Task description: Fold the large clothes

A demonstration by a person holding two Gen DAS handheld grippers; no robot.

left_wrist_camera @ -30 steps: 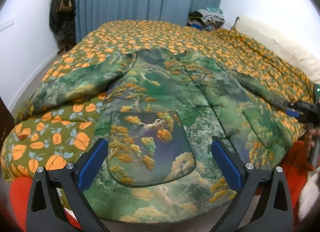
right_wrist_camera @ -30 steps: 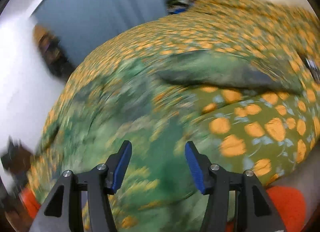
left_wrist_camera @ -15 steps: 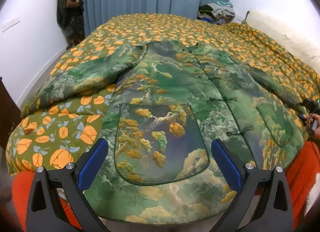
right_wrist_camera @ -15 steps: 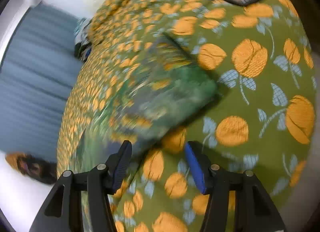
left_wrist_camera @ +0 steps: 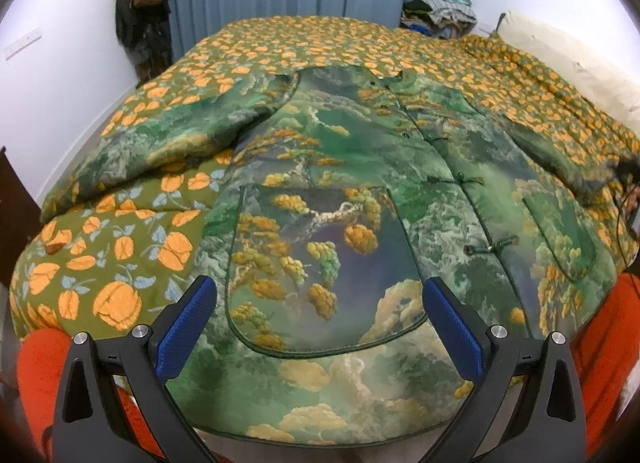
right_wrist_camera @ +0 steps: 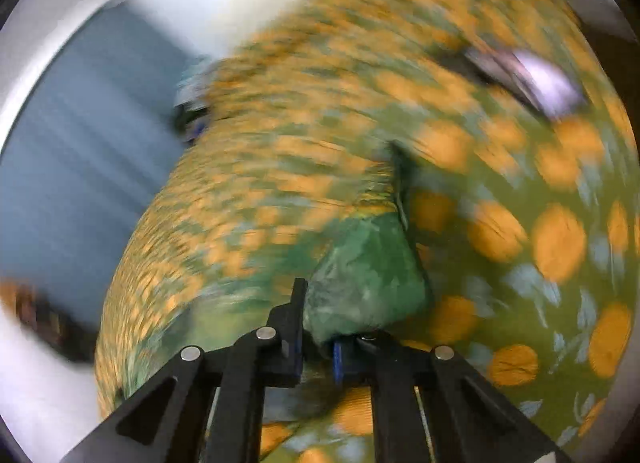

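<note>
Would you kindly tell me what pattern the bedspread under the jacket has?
Orange fruit with pale blue leaves on an olive-green bedspread, clearest in the left wrist view.

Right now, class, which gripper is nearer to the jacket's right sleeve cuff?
Right. The right gripper is shut on the sleeve cuff; the left gripper hangs open over the jacket hem, away from that cuff.

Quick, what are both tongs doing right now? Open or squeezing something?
Left tongs: open, holding nothing, hovering over the jacket.
Right tongs: closed on the end of the jacket's sleeve.
</note>
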